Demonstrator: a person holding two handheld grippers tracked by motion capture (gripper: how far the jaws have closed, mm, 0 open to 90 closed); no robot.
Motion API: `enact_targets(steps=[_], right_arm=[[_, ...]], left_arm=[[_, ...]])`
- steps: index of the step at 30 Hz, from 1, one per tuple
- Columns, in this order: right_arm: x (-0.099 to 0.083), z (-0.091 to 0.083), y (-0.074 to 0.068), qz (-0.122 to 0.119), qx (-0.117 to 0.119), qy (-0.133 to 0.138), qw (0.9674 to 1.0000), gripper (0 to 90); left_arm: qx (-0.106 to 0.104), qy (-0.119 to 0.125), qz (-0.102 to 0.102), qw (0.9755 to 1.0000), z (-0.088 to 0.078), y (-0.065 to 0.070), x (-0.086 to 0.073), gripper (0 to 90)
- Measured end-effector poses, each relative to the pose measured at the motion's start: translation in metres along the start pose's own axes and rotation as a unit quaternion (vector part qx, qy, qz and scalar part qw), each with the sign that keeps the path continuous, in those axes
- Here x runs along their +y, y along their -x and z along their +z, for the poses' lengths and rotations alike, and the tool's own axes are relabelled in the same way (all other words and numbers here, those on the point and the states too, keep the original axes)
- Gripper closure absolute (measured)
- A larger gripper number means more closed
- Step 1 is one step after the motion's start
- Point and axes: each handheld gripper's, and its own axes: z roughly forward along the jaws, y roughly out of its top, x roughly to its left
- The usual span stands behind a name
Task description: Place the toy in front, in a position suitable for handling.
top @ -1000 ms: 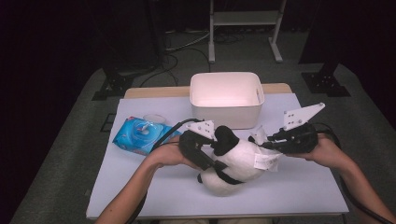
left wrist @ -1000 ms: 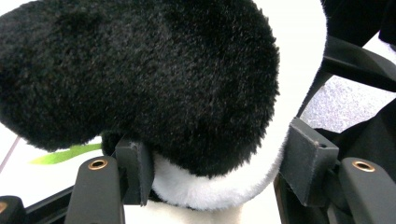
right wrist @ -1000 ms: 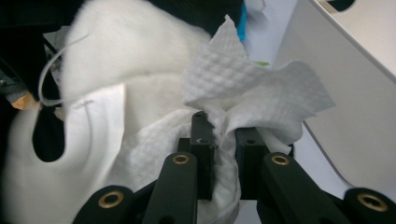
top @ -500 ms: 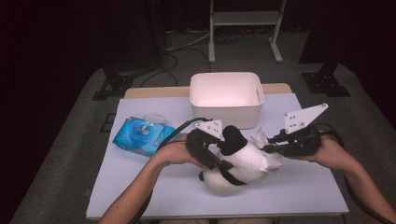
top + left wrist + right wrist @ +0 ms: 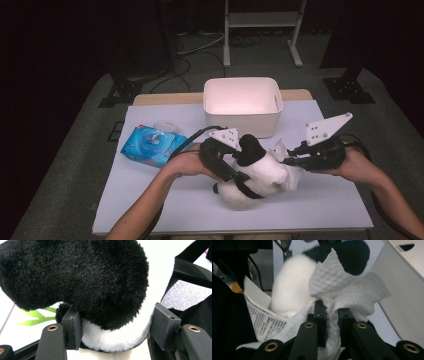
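Plush fills the middle of the table [image 5: 165, 210]: a panda toy [image 5: 255, 177] with a white body and black fuzzy limbs, a printed paper tag [image 5: 263, 320] hanging at its side. It lies just in front of the white bin [image 5: 243, 106], whose inside looks bare. The left gripper [image 5: 235, 167] grasps the panda, its jaws pressed on either side of a black limb. The right gripper [image 5: 287, 161] is clenched on a white textured wipe [image 5: 347, 287] that touches the panda's white fur. A blue wipes packet [image 5: 152, 145] lies left of the bin, apart from the panda.
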Motion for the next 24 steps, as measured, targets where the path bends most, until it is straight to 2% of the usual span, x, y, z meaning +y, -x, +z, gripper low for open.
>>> enact_targets(steps=[2,4,12,17,18,24], right_arm=[[-0.008,-0.002,0.001,0.01,0.0,-0.003,0.9999,80.4],[-0.008,-0.002,0.001,0.009,-0.001,-0.004,1.0,80.3],[0.013,-0.004,0.002,-0.01,-0.003,0.005,0.9999,80.3],[0.017,-0.006,0.001,-0.011,-0.006,0.017,0.9998,80.3],[0.016,-0.006,0.002,-0.005,-0.005,0.023,0.9997,80.4],[0.016,-0.003,0.002,-0.008,-0.004,0.02,0.9998,80.3]], left_arm=[[-0.003,0.005,-0.004,1.0,0.002,-0.001,0.0,36.1],[-0.003,0.003,-0.003,1.0,0.004,-0.002,0.002,36.2],[0.002,-0.003,0.0,1.0,0.008,0.0,0.01,36.9],[0.003,0.002,-0.002,1.0,0.001,-0.001,0.011,37.5],[0.006,-0.003,0.002,1.0,-0.002,-0.001,0.012,37.6],[0.012,-0.009,0.002,0.9999,-0.011,0.0,0.017,38.1]])
